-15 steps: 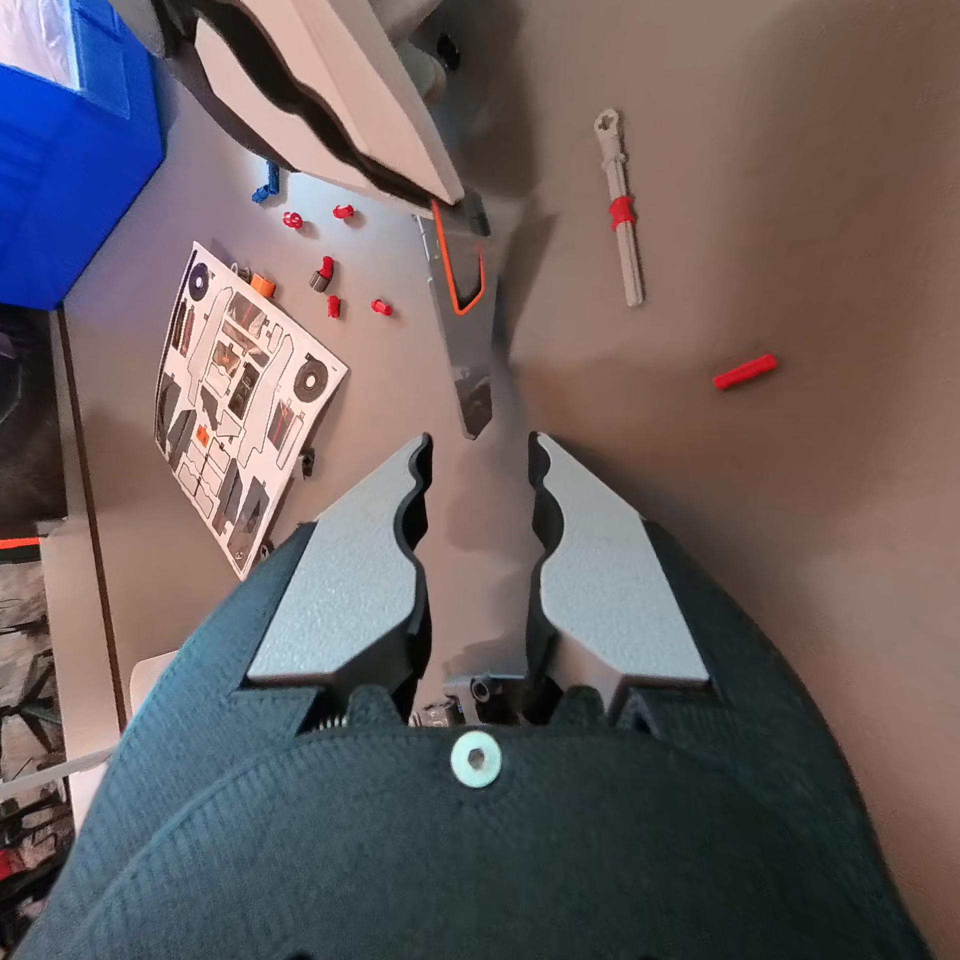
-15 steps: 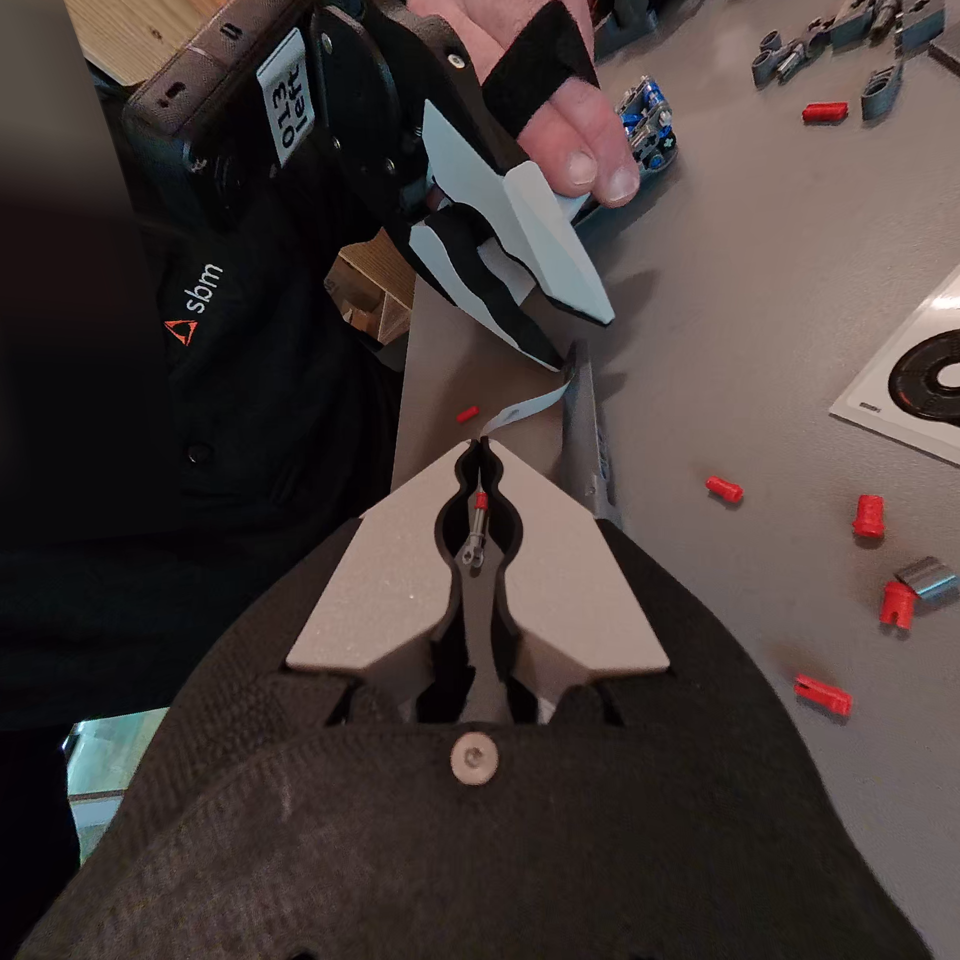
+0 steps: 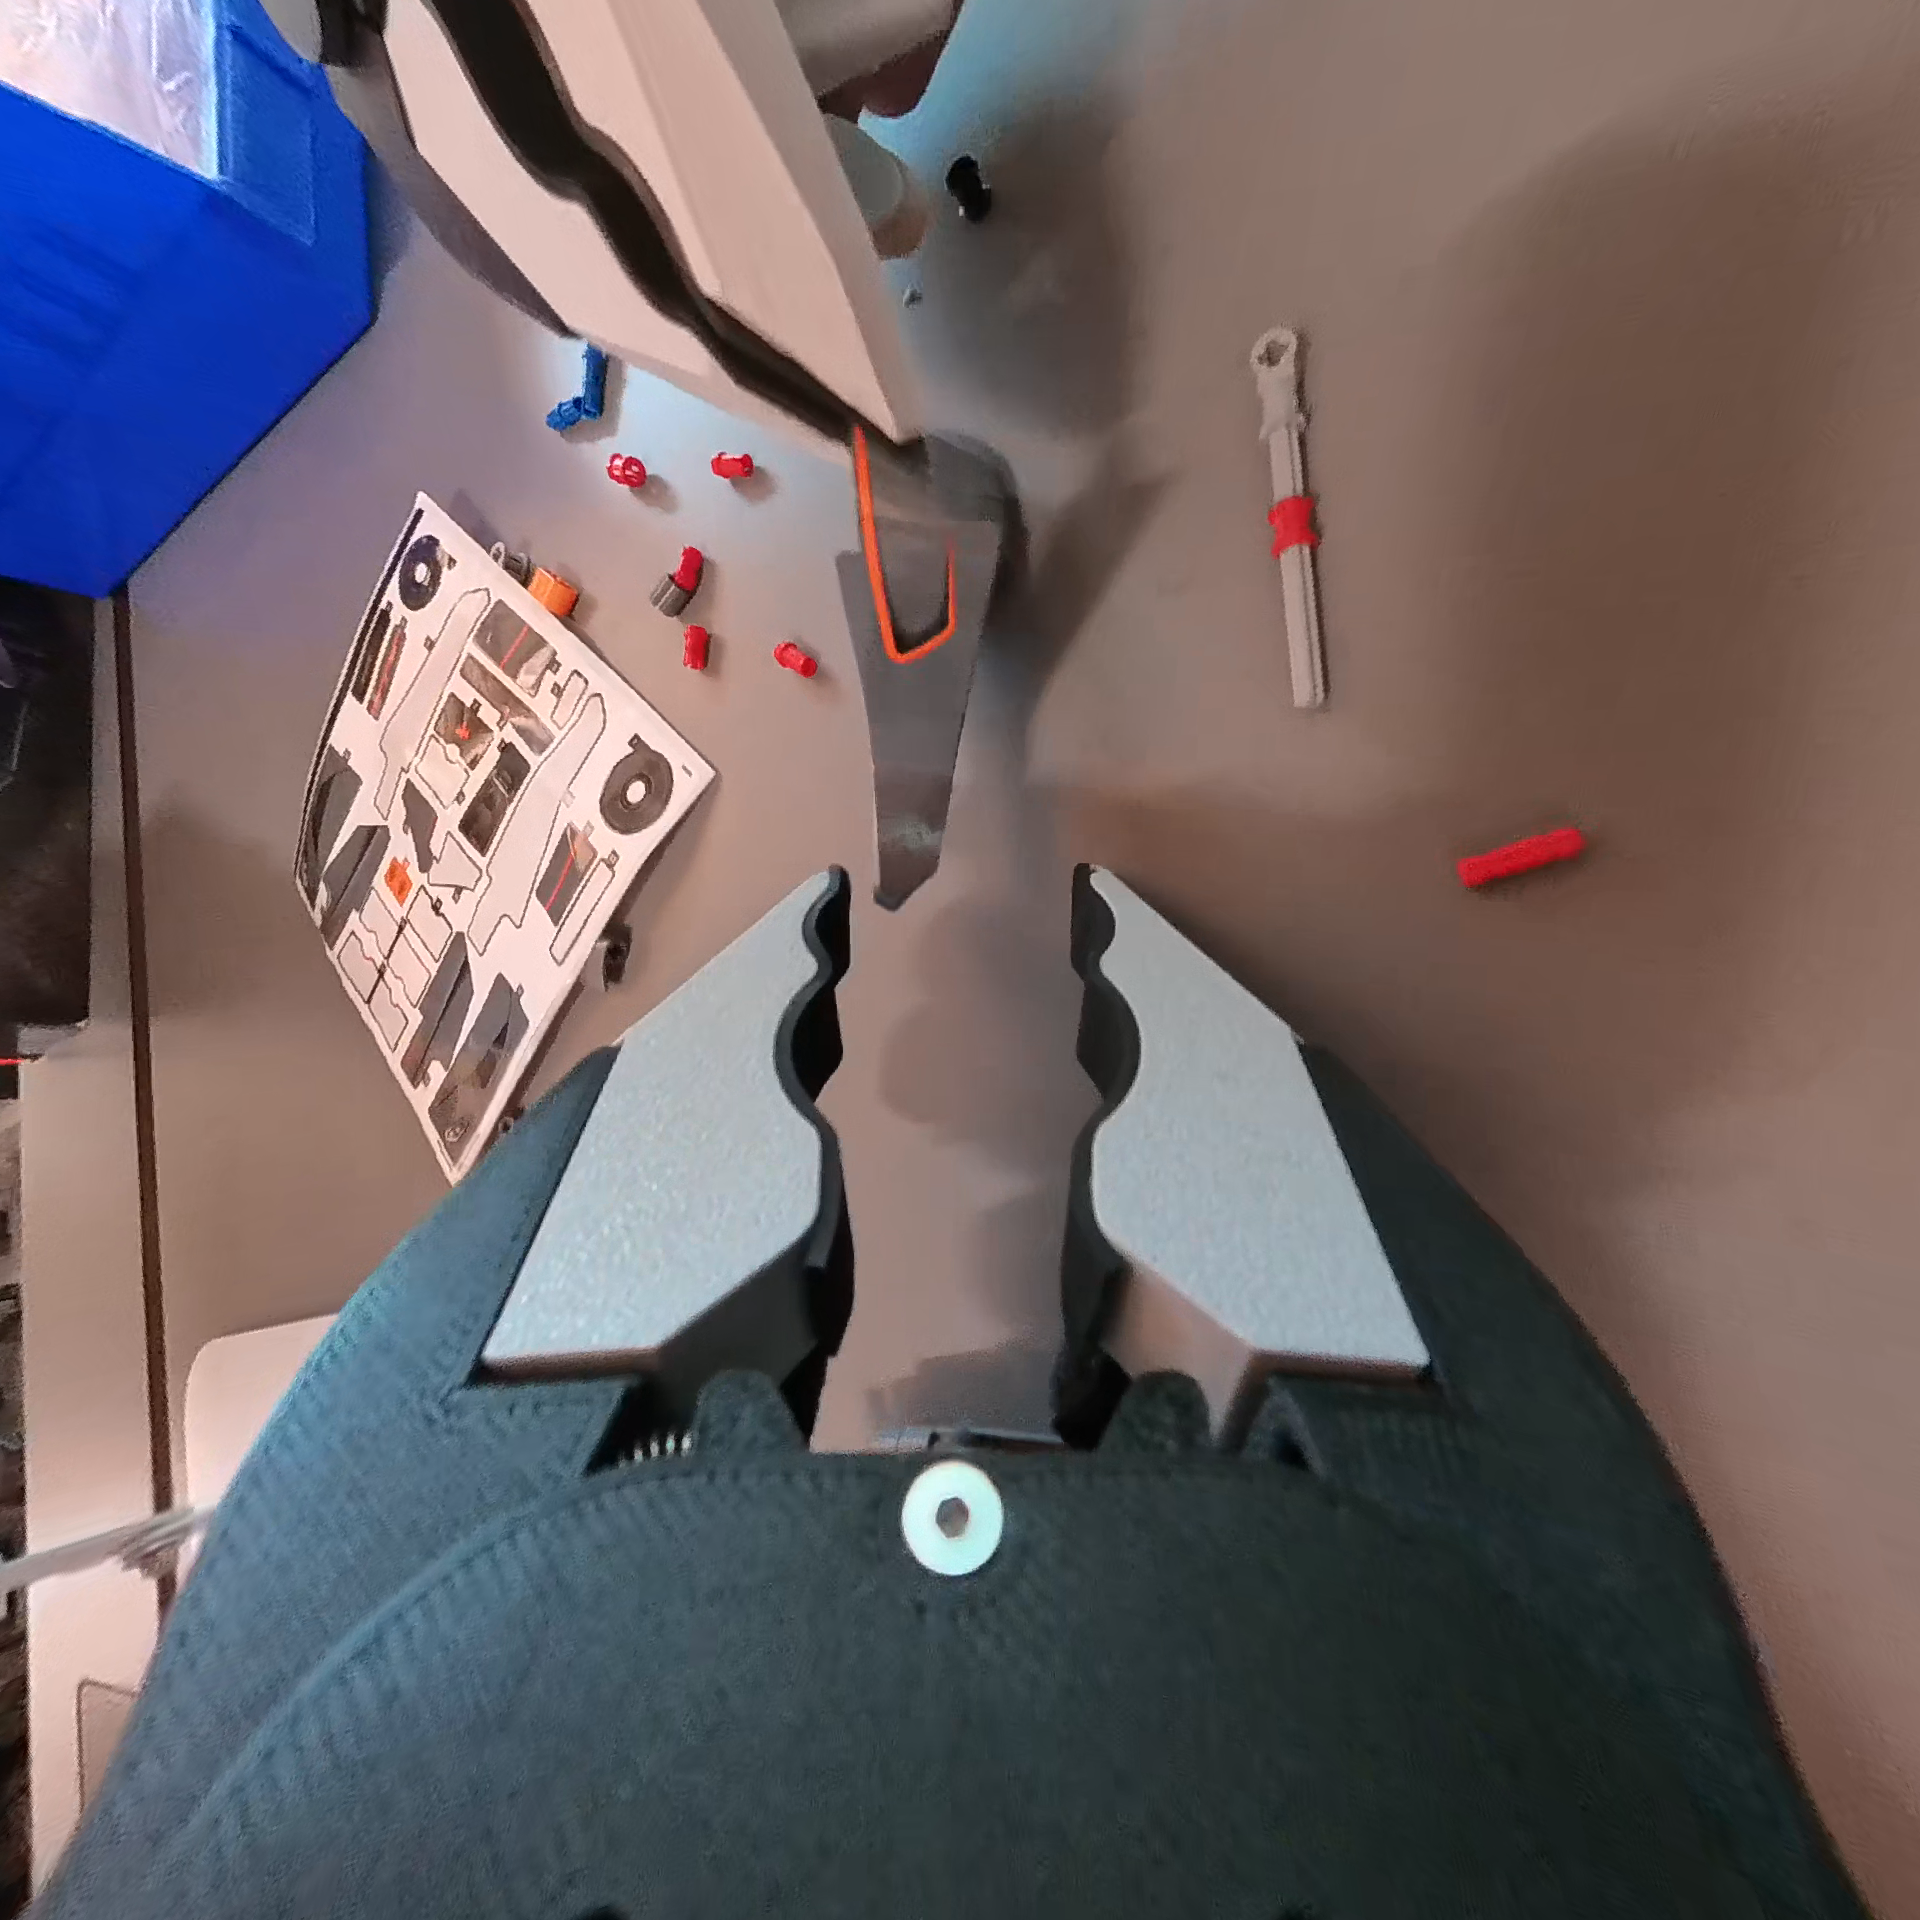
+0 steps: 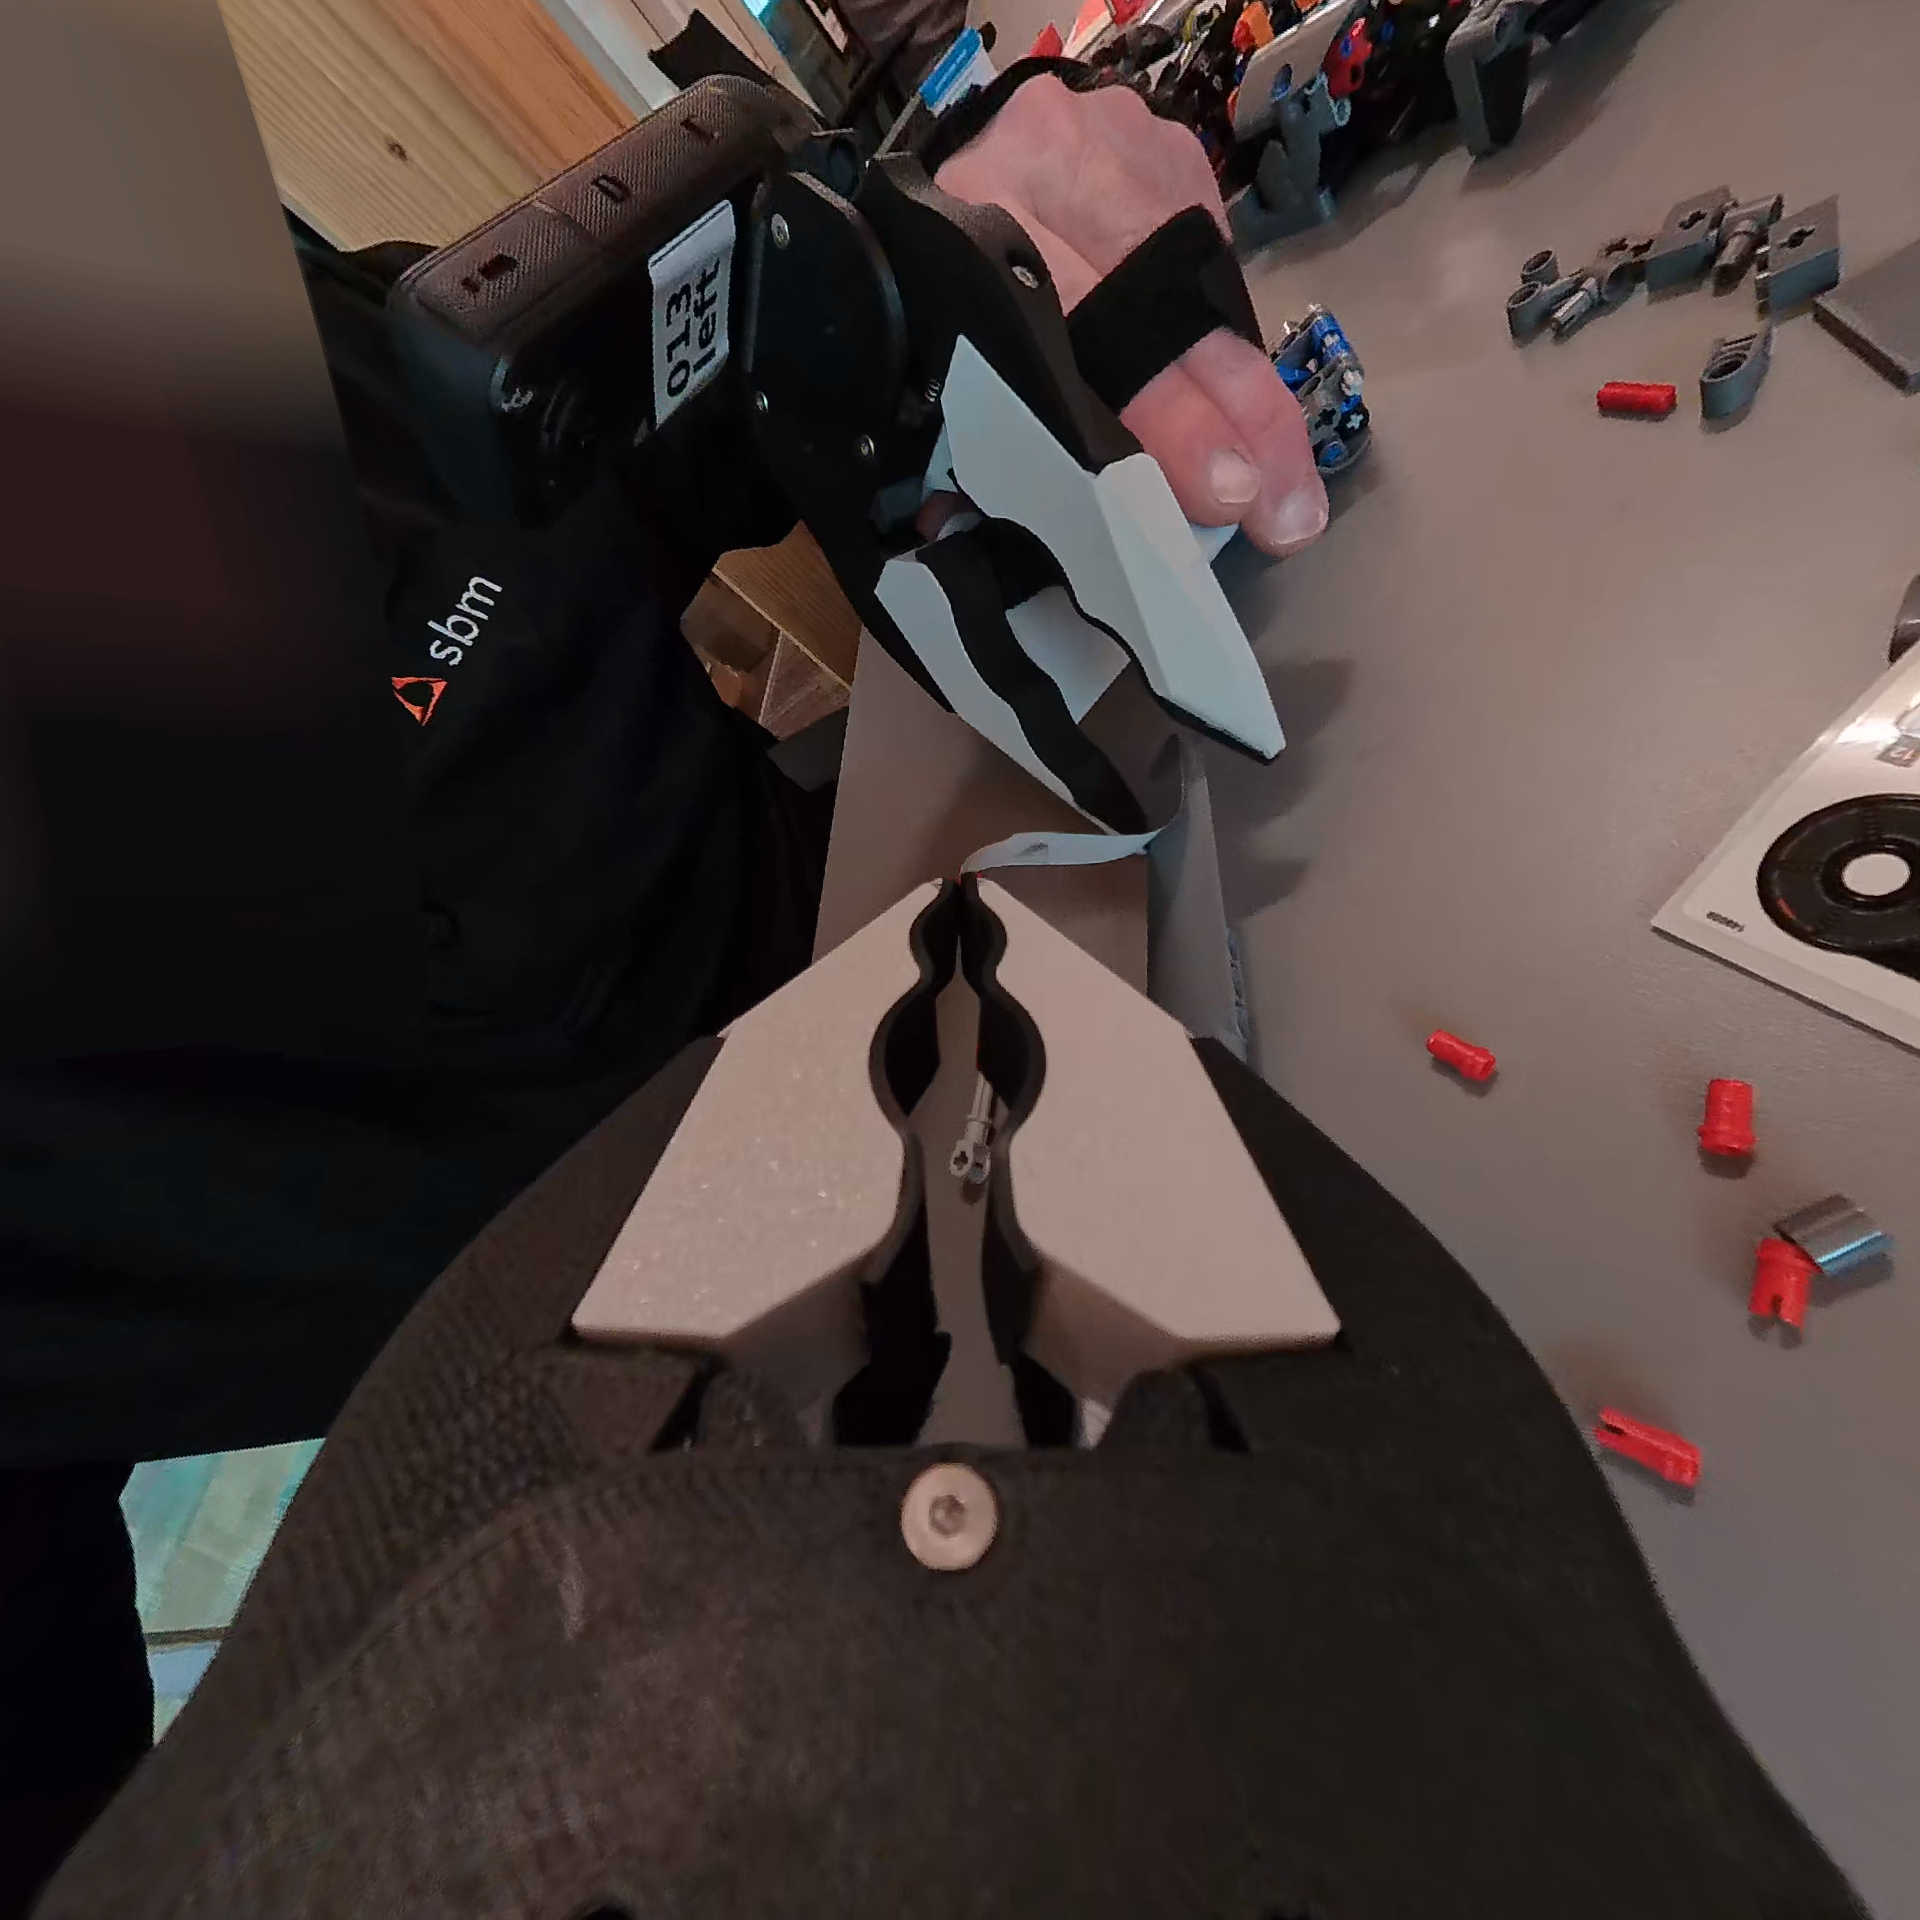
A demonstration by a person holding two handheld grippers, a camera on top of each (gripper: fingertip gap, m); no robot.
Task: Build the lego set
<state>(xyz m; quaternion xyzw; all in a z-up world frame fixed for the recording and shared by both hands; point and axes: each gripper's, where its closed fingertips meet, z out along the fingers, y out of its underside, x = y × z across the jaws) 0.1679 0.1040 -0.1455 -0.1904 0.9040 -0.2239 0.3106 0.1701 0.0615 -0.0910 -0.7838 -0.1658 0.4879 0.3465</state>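
Note:
A dark grey pointed panel (image 3: 914, 769) lies on the grey table (image 3: 1558, 1143). A sticker with an orange outline (image 3: 914, 582) is partly stuck on it. My right gripper (image 4: 956, 883) is shut on the sticker's free end, a pale curled strip (image 4: 1049, 847). It shows at the top of the left wrist view (image 3: 894, 431). My left gripper (image 3: 961, 888) is open and empty, with the panel's tip just at its left finger. In the right wrist view it (image 4: 1200, 779) stands open over the panel (image 4: 1195, 935).
A sticker sheet (image 3: 488, 810) and small red pins (image 3: 694, 644) lie left of the panel. A grey axle with a red bush (image 3: 1294, 540) and a red pin (image 3: 1519, 857) lie to the right. A blue box (image 3: 156, 312) stands far left. Grey parts (image 4: 1683, 260) lie beyond. My right fingertips sit around 7 centimeters from my left ones.
Both grippers have shifted only slightly. The panel's tip now sits nearer my left finger. The left stays open and the right stays shut on the sticker.

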